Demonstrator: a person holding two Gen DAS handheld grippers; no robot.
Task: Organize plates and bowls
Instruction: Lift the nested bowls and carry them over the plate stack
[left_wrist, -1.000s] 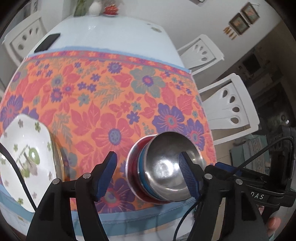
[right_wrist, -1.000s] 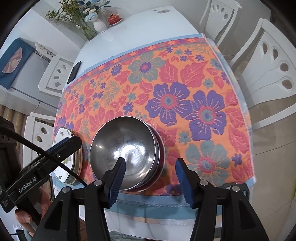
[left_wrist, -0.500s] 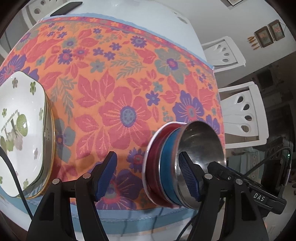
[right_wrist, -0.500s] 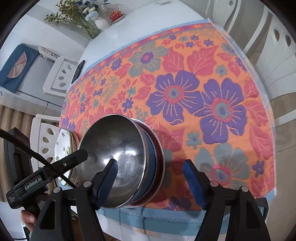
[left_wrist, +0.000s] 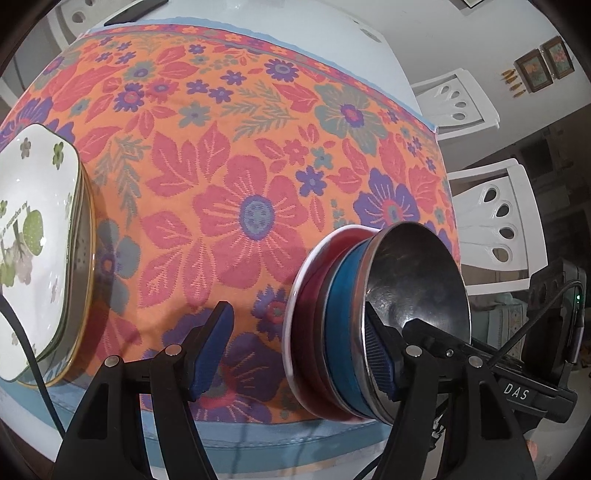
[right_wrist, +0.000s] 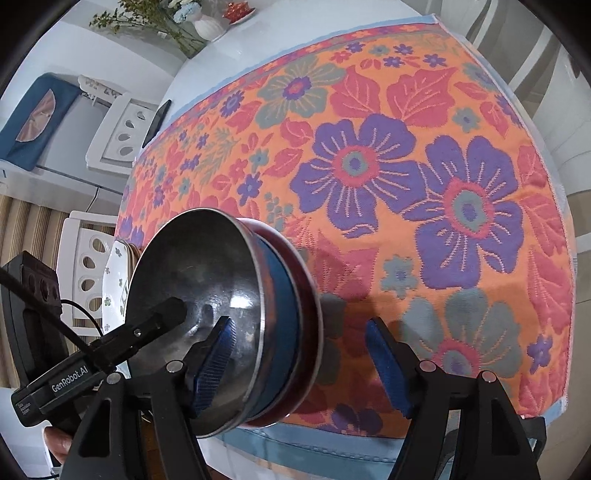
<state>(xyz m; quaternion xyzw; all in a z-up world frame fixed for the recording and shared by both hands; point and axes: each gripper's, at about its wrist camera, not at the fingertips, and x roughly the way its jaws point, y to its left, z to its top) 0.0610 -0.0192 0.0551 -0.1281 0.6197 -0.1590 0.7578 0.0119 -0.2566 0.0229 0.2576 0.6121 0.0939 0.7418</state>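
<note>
Both views are showing the bowl stack (left_wrist: 373, 317) larger and lower in frame than a second earlier, and the right hand-held gripper (right_wrist: 299, 365) is now standing wider than it was then.

The stack is sitting on the flowered cloth (left_wrist: 229, 177) near the close edge of the surface (left_wrist: 258, 443), by the cloth's blue hem. It is made of a steel bowl (right_wrist: 192, 295) nested on top, a blue bowl (left_wrist: 338, 332) under it and a red bowl (left_wrist: 308, 314) with a white rim at the bottom.

The left hand-held gripper (left_wrist: 295, 350) is standing with its jaws apart: one blue pad is lying at the steel rim on the stack's side toward the plates, the other is hanging free over the cloth, well clear of the stack. From these views it is not possible to tell whether that near pad is actually touching the rim.

The right hand-held gripper is also apart, straddling the stack's wall: one pad is sitting inside the steel bowl against its inner side, the other is standing outside, beyond the red bowl, with cloth showing between pad and bowl. Nothing is being squeezed.

In the right wrist view the other tool's black finger is reaching into the steel bowl from the opposite rim.

The plate stack (left_wrist: 33, 240), white with green flowers on top, is resting on the cloth well apart from the bowls, at the same near edge.
</note>
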